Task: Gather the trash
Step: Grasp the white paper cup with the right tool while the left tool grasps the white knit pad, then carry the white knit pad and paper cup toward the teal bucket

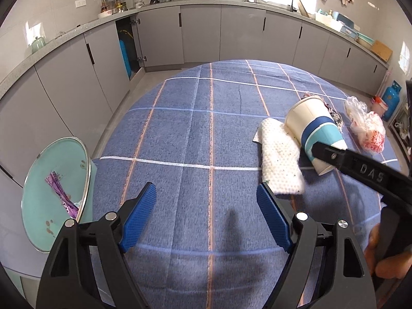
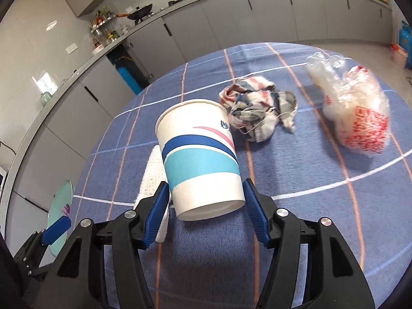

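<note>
Right tongs [image 2: 206, 206] half open around tilted white paper cup with blue and teal bands [image 2: 199, 159], pads just beside its base, apparently not pressing. Left tongs [image 1: 207, 216] wide open, empty, above blue checked tabletop [image 1: 180, 128] near its left edge.

Both wrist views look steeply down over the worktop [image 1: 206, 128] toward the kitchen cabinets; both show the cup [image 2: 200, 159], the right closer.
</note>
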Demonstrator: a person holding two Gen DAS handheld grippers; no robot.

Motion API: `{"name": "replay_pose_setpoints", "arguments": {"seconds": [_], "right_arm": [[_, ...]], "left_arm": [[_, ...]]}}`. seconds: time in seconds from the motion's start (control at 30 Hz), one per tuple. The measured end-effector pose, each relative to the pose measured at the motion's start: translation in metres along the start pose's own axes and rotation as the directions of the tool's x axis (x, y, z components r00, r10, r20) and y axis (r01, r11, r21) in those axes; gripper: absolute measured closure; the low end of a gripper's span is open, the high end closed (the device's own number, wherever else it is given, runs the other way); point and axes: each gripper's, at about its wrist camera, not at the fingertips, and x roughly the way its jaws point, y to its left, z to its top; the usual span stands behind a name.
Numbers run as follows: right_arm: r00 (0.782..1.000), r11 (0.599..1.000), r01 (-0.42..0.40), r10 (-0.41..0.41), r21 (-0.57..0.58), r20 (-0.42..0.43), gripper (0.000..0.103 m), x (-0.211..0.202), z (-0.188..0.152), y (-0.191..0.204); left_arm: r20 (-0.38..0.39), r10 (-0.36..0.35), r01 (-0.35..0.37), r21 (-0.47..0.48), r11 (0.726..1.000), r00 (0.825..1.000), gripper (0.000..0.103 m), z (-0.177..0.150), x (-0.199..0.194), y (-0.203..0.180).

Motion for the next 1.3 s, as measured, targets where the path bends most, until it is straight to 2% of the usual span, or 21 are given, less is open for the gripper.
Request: {"name": "replay_pose_setpoints", "arguments": {"seconds": [0.1,0.2,0.37,0.47,0.63,0.67,0.7,0.8,1.0,1.3], "right_arm": [[1.0,1.0,-0.011,0.011,-0.01,0.019,0.046,-0.007,-0.002,-0.001],[0.997,1.0,-0.022,0.021,0.008,0.08,0.046,-0.029,-0.006,-0.007],[0.982,0.998,0.017,-0.027,0.056,0.186,0.046,-0.07,-0.013,-0.025],[0.977,0.996,0.017,-0.035,0.088,0.21,0.046,-0.084,-0.019,-0.036],[0.975,0.994,-0.011,-0.013,0.109,0.221,0.046,-0.096,-0.028,-0.046],[0.975,0.994,-0.015,-0.009,0.109,0.22,0.046,-0.098,-0.029,-0.047],[0.976,0.994,-0.019,-0.006,0.111,0.219,0.046,-0.099,-0.031,-0.047],[0.973,0.993,-0.019,-0.009,0.12,0.231,0.046,-0.105,-0.036,-0.049],[0.964,0.992,-0.005,-0.029,0.129,0.264,0.046,-0.116,-0.041,-0.045],[0.965,0.996,-0.015,-0.008,0.086,0.264,0.046,-0.119,-0.051,-0.008]], "left_arm": [[0.006,-0.006,0.006,-0.004,1.0,1.0,0.025,0.004,0.003,-0.005],[0.011,-0.025,0.024,0.003,1.0,1.0,0.025,0.008,0.006,-0.014],[0.011,-0.056,0.055,0.04,0.998,0.998,0.025,0.019,0.017,-0.042],[-0.007,-0.079,0.08,0.065,0.995,0.997,0.025,0.022,0.027,-0.062],[-0.078,-0.069,0.076,0.08,0.994,0.995,0.048,0.015,0.05,-0.078],[-0.068,-0.059,0.064,0.084,0.994,0.996,0.054,0.013,0.051,-0.079],[-0.07,-0.065,0.071,0.087,0.994,0.995,0.065,0.013,0.05,-0.079],[-0.054,-0.098,0.101,0.046,0.994,0.994,0.076,0.014,0.045,-0.07],[-0.007,-0.114,0.114,0.018,0.993,0.993,0.078,0.013,0.022,-0.055],[0.056,-0.053,0.051,0.035,0.998,0.997,0.077,-0.002,-0.023,-0.024]]}}
